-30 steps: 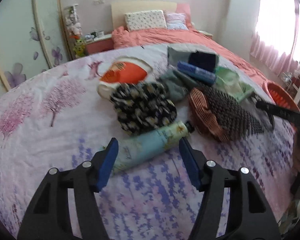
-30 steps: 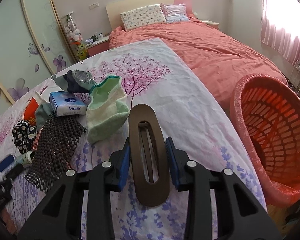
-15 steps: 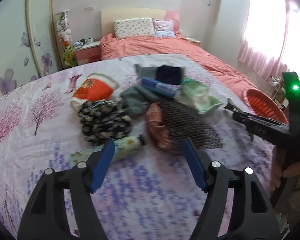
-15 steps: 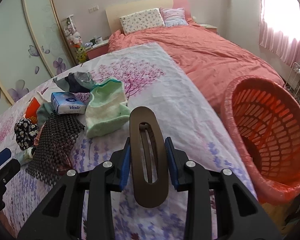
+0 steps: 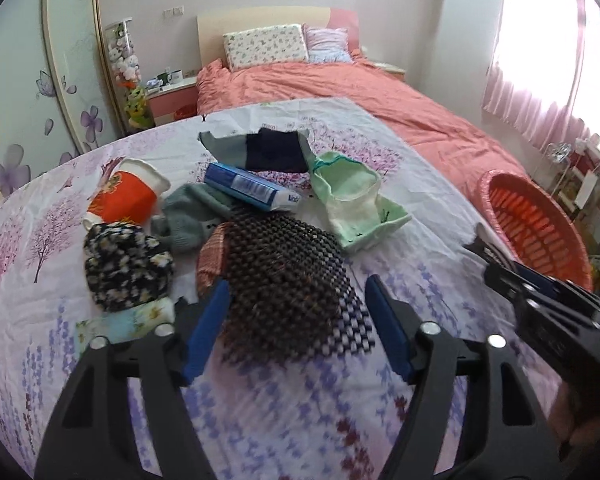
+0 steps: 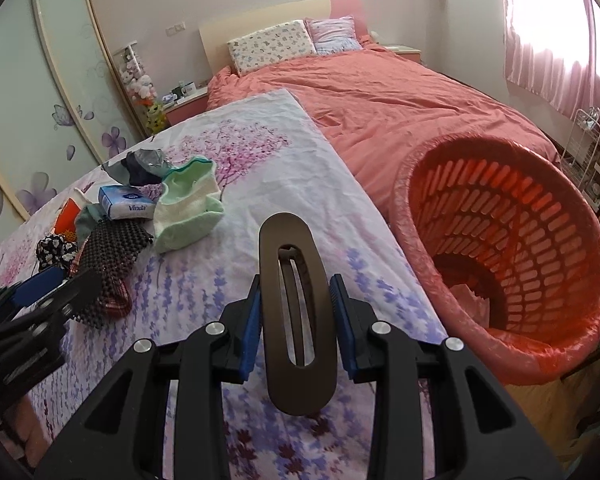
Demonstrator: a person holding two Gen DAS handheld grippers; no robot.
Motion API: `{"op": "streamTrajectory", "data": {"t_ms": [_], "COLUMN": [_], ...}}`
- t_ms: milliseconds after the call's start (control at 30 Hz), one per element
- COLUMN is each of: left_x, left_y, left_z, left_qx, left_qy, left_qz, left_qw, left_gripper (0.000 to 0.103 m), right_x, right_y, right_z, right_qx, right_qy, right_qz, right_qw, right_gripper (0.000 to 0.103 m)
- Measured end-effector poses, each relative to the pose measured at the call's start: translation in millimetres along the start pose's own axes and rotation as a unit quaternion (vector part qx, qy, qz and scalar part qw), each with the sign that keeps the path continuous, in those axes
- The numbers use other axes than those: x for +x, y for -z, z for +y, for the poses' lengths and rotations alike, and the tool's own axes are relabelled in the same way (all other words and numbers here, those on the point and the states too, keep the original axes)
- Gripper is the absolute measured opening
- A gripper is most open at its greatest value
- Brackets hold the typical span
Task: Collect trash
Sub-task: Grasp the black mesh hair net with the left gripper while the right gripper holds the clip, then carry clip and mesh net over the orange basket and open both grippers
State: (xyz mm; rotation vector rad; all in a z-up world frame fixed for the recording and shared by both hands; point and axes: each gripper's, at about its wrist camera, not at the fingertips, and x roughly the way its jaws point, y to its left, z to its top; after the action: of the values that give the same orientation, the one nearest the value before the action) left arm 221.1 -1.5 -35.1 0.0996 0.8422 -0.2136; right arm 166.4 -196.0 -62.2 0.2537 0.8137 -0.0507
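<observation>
My right gripper (image 6: 296, 300) is shut on a brown oval hair clip (image 6: 296, 344) and holds it above the bed, just left of the orange mesh basket (image 6: 404, 216). Pink paper lies at the basket's bottom. My left gripper (image 5: 296, 312) hovers over a dark mesh mat (image 5: 284, 280). Its jaws are closing with nothing pressed between the pads; the mat lies on the sheet below the gap. A pale blue tube (image 5: 120, 322) lies just left of the left finger.
On the flowered sheet (image 5: 340, 400) lie a blue tissue pack (image 5: 252, 188), a green knitted pouch (image 5: 352, 200), an orange paper cup (image 5: 124, 196), a black floral cloth (image 5: 124, 268), a grey sock (image 5: 192, 216) and a dark cloth (image 5: 272, 152). The basket (image 5: 532, 224) stands off the bed's right edge.
My left gripper has moved right, from over the tube to over the mesh mat, its jaws widening and then narrowing. My right gripper has carried the clip closer to the basket.
</observation>
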Motion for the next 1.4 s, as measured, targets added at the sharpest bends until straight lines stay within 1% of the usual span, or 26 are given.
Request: {"op": "streamTrajectory", "data": {"t_ms": [33,67,133,200,233,267,333,433,533,900,1133,1400], "left_x": [3,7,7,1,-3,-6,-10,-16,-28,-71,-94,-101], "left_y": [-1,-1,0,-1,-1,-2,-4,-9,-15,-40,-55,-65], "left_z": [-1,-1,0,6,9,10,11,13,15,10,-10,-46], "left_qx": [0.000,-0.001,-0.002,-0.013,-0.016,-0.013,-0.009,-0.016,-0.014,-0.019,-0.010,0.005], "left_qy": [-0.001,-0.002,-0.002,0.012,0.019,0.020,0.019,0.028,0.025,0.033,0.045,0.073], "left_qz": [0.006,0.013,0.014,0.011,0.010,0.007,0.005,0.003,-0.011,-0.059,-0.086,-0.100], "left_qw": [1.0000,0.9999,0.9999,0.9998,0.9997,0.9997,0.9998,0.9995,0.9995,0.9975,0.9952,0.9923], "left_gripper": [0.051,0.047,0.033,0.029,0.021,0.017,0.012,0.009,0.008,0.007,0.007,0.007], "right_x": [0,-1,-2,-5,-7,-8,-10,-14,-20,-54,-69,-86], "right_y": [1,2,3,4,4,4,3,2,1,-13,-21,-26], "right_z": [-1,-3,-5,-7,-7,-8,-9,-11,-12,-13,-21,-43], "right_qx": [0.001,0.001,0.001,0.001,0.001,0.002,0.004,0.008,0.006,0.003,0.007,0.020], "right_qy": [0.000,0.000,-0.001,-0.003,-0.004,-0.005,-0.007,-0.013,-0.019,-0.024,-0.018,0.003], "right_qz": [0.001,0.001,0.002,0.000,-0.001,-0.002,-0.005,-0.010,-0.016,-0.059,-0.082,-0.108], "right_qw": [1.000,1.000,1.000,1.000,1.000,1.000,1.000,1.000,1.000,0.998,0.996,0.994], "right_gripper": [0.033,0.033,0.033,0.033,0.033,0.033,0.033,0.033,0.033,0.033,0.033,0.033]}}
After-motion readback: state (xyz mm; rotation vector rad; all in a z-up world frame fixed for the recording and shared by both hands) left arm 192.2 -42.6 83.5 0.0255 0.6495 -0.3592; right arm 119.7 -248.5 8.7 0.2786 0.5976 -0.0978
